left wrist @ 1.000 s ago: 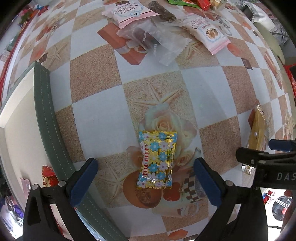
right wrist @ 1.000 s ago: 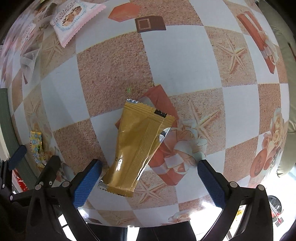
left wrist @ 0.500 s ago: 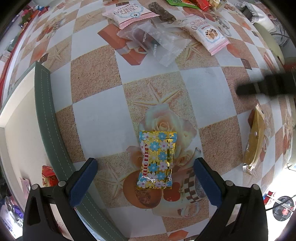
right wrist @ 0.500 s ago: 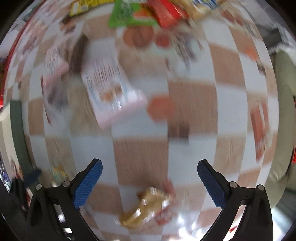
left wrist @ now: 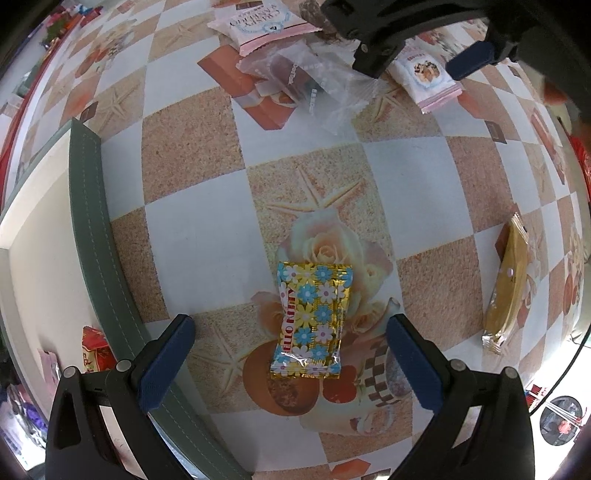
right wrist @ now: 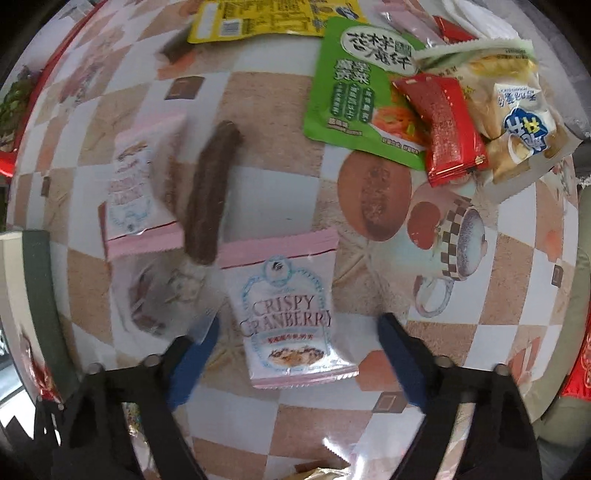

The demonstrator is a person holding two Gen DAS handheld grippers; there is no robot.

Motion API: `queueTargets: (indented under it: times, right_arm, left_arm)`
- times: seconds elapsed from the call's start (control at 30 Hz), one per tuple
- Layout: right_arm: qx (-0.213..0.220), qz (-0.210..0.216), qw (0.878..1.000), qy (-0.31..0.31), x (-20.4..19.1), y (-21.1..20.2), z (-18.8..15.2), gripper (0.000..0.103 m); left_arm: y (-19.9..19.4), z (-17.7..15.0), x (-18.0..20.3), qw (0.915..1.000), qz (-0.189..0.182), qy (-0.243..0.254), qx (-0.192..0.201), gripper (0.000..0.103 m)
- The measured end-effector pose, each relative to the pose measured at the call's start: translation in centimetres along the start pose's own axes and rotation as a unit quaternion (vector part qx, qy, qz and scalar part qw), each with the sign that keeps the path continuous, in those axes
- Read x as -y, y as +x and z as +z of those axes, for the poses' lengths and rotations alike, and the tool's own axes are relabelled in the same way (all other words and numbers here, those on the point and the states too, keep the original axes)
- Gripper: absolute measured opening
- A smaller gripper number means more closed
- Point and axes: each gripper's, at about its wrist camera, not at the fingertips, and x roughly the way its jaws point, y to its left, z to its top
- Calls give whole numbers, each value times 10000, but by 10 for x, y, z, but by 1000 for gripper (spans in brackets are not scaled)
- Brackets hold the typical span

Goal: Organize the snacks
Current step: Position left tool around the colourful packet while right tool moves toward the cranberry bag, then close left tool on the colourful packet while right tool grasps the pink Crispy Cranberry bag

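The tablecloth (left wrist: 192,243) is checkered, printed with starfish, roses and cups. A green-rimmed tray (left wrist: 92,236) is seen at its left edge; inside the tray, a red packet (left wrist: 94,349) lies near the rim, and other contents are too cropped to be identified.

Right wrist view: the right gripper (right wrist: 299,345) is held wide open, nothing gripped; its fingers flank the cranberry pack (right wrist: 291,314), which lies flat on the cloth between them. Whether the pads touch it cannot be told. Left of this pack a brown stick (right wrist: 208,195) lies beside a second pink pack (right wrist: 138,192), and a clear wrapper (right wrist: 159,295) is seen below these, blurred. Beyond the pack, a green pouch (right wrist: 354,92), a red sachet (right wrist: 447,125), a pale bag (right wrist: 513,99) and a yellow pouch (right wrist: 269,18) are heaped together, overlapping.

Left wrist view: the left gripper (left wrist: 291,352) is likewise spread wide and empty. A flowered gold packet (left wrist: 312,321) lies flat between its fingers, apart from both pads. A gold bar (left wrist: 508,288) lies well to the right of that packet.
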Motion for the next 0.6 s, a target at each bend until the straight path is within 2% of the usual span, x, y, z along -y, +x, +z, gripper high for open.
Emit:
queueTargets:
  times: [0.03, 0.07, 0.1, 0.17, 0.27, 0.33, 0.37, 0.4, 0.5, 0.6]
  right_arm:
    - [52, -5, 10000, -6, -1, -2, -2, 66]
    - [106, 9, 9999, 3, 0, -7, -4, 48]
    - [101, 52, 9999, 65, 1, -6, -11, 45]
    - [44, 268, 9993, 241, 9, -8, -19, 44]
    - [26, 585, 9966, 587, 24, -8, -38, 44]
    - [-24, 802, 9934, 814, 30, -8, -54, 44]
    - [-43, 904, 9916, 924, 32, -9, -63, 44]
    - [-56, 983, 9900, 1013, 34, -9, -71, 44]
    - [-67, 1178, 9858, 1193, 35, -14, -93, 44]
    - [-69, 1316, 9831, 1271, 32, -17, -114, 44]
  left_arm:
    - [1, 2, 1, 10000, 1, 12, -51, 103]
    - [1, 3, 1, 10000, -6, 20, -92, 103]
    - [2, 5, 1, 9999, -11, 25, -149, 102]
    - [0, 7, 1, 9998, -12, 42, -181, 97]
    - [-10, 8, 7, 9998, -21, 173, -56, 76]
    - [-16, 7, 10, 9996, -27, 292, 39, 52]
    - [-18, 6, 11, 9994, -33, 333, 78, 44]
    - [-19, 6, 11, 9992, -56, 371, 105, 28]
    - [-21, 5, 2, 9991, -387, 152, 17, 28]
    - [-29, -1, -6, 9987, -514, -51, 56, 28]
